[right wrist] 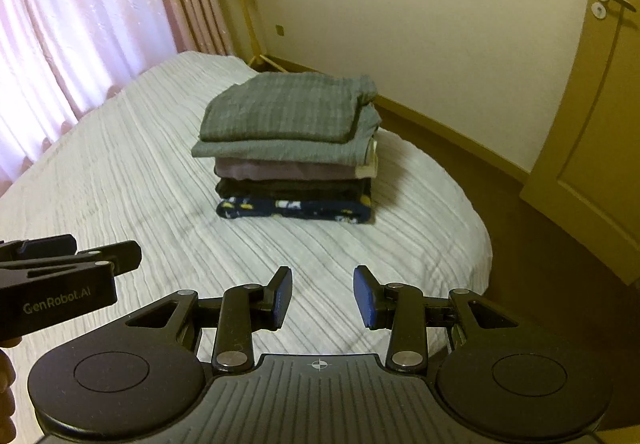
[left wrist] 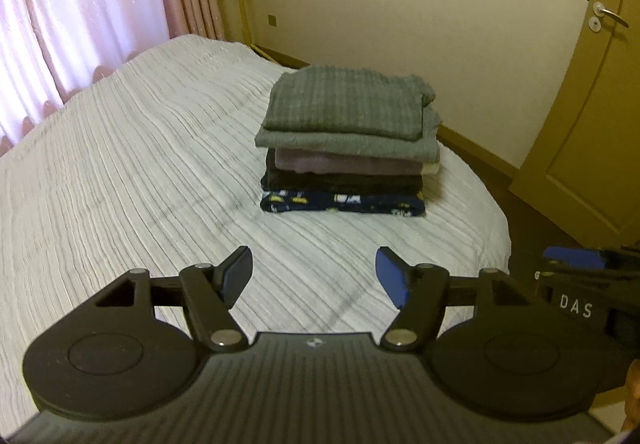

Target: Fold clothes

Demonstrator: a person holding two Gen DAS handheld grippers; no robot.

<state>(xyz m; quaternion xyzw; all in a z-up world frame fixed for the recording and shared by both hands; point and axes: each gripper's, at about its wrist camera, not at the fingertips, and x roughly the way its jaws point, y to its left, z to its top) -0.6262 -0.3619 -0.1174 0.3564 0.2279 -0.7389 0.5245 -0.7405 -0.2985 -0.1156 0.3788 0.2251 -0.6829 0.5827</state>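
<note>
A stack of folded clothes [left wrist: 346,140] rests on the white ribbed bedspread [left wrist: 132,164] near the bed's far right corner. A grey checked garment [right wrist: 286,110] lies on top, with a mauve, a black and a navy patterned piece beneath. My left gripper [left wrist: 314,278] hovers over the bed short of the stack, jaws wide open, nothing between them. My right gripper [right wrist: 322,296] also stands open and empty, with a narrower gap, short of the stack [right wrist: 292,152]. Each gripper shows at the edge of the other's view: the right gripper [left wrist: 576,276] and the left gripper [right wrist: 72,260].
Pink curtains [left wrist: 80,4] hang along the bed's left side. A cream wall [left wrist: 400,24] and brown skirting run behind the stack. A yellow door with a lever handle [left wrist: 608,18] stands at the right. Dark floor [right wrist: 540,244] lies right of the bed.
</note>
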